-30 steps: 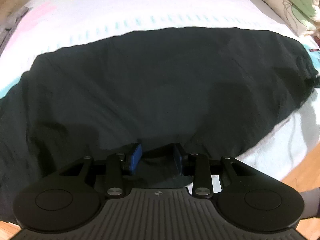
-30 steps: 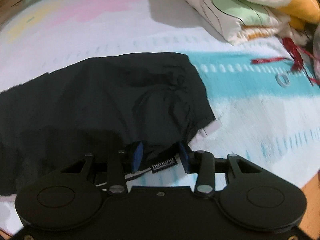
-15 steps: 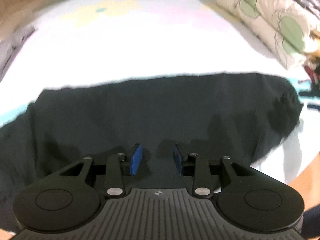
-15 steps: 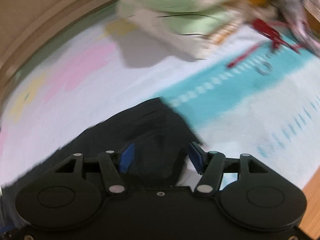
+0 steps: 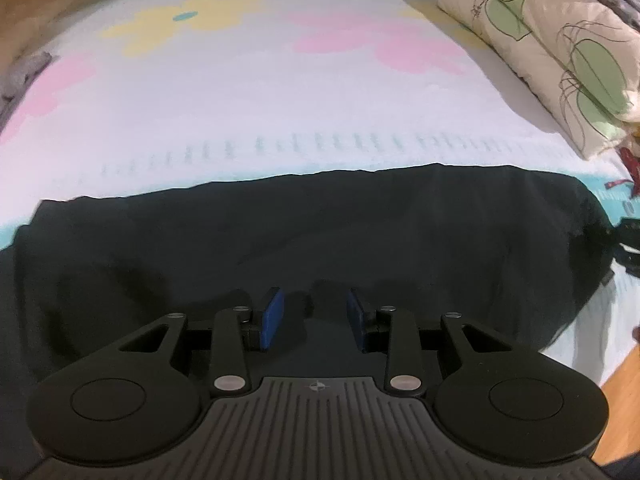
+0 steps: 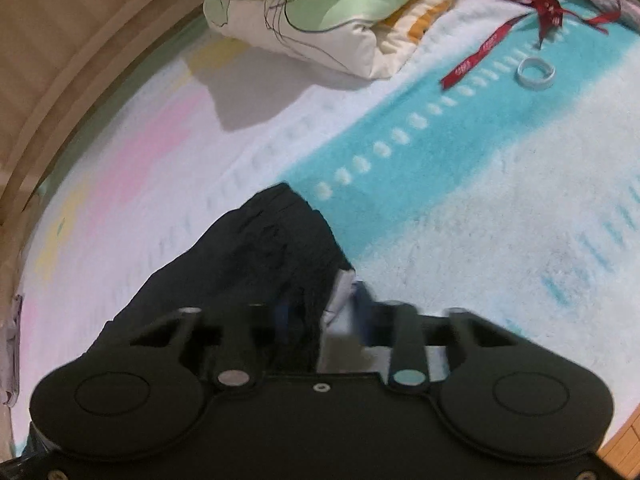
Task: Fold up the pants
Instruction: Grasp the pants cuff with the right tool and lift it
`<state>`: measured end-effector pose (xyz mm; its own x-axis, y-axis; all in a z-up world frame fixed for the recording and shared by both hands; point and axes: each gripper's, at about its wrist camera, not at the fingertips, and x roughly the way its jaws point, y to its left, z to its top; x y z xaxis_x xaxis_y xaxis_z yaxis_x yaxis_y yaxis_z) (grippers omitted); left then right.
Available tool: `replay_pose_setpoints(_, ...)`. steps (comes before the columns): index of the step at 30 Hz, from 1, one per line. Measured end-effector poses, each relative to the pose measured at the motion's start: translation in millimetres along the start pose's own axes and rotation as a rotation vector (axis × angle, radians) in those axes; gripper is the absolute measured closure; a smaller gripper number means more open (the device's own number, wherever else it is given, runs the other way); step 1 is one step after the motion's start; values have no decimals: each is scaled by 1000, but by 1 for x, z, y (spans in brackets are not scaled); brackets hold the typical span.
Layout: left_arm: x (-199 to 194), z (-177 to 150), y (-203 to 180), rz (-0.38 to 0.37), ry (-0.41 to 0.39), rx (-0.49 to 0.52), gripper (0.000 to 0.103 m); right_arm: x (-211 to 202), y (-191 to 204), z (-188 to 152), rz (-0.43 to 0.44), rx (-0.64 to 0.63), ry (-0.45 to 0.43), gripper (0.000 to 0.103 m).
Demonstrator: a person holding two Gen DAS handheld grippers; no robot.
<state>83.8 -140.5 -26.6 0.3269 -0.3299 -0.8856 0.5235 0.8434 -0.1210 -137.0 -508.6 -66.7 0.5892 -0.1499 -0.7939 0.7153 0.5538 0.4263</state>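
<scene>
Black pants (image 5: 320,232) lie flat across the bed in a wide band. My left gripper (image 5: 314,316) hovers over their near edge with jaws open and nothing between the blue pads (image 5: 272,312). In the right wrist view one end of the pants (image 6: 260,264) shows, with a pale inner label (image 6: 340,292) at its corner. My right gripper (image 6: 320,316) is over that corner with jaws open; its fingers are blurred.
A pastel bedsheet (image 5: 280,100) covers the bed. Folded floral quilts (image 5: 560,48) are stacked at the far right, also in the right wrist view (image 6: 304,12). A red ribbon (image 6: 520,0) and a tape ring (image 6: 536,72) lie on the teal stripe. A wooden bed frame (image 6: 60,60) borders the left.
Both grippers let go of the pants' edge and pulled back and up. The right gripper swung to the right. The pants now lie flat on the bed.
</scene>
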Motion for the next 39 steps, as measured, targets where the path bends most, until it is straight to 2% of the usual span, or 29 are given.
replay_pose_setpoints(2, 9, 3, -5, 5, 6, -11, 70, -7, -1, 1, 19, 26, -12, 79)
replay_pose_setpoints(5, 21, 3, -18, 20, 16, 9, 70, -23, 7, 4, 40, 14, -57, 80)
replay_pose_setpoints(10, 39, -8, -45, 5, 73, 82, 70, -50, 34, 7, 93, -42, -119, 80)
replay_pose_setpoints(13, 41, -14, -62, 57, 56, 167, 69, -66, 56, 7, 130, -89, -154, 80)
replay_pose_setpoints(16, 37, -17, -65, 41, 69, 196, 69, -78, 83, 5, 171, -145, -173, 80)
replay_pose_setpoints(18, 30, -17, -57, 13, 79, 173, 69, -89, 106, 0, 202, -198, -189, 80)
replay_pose_setpoints(20, 19, -15, -40, 12, 64, 120, 69, -99, 132, -7, 257, -251, -202, 80)
replay_pose_setpoints(23, -7, -11, -5, 68, -3, 58, 69, -111, 177, -25, 350, -335, -204, 80)
replay_pose_setpoints(29, -63, -16, 90, 199, -112, -119, 68, -98, 266, -77, 510, -507, -99, 80)
replay_pose_setpoints(32, -84, -29, 138, 268, -134, -218, 68, -78, 304, -113, 538, -602, -30, 80)
replay_pose_setpoints(34, -95, -37, 166, 310, -144, -280, 68, -58, 328, -142, 559, -663, 47, 80)
replay_pose_setpoints(39, -114, -61, 222, 382, -141, -383, 68, -22, 364, -215, 545, -826, 164, 80)
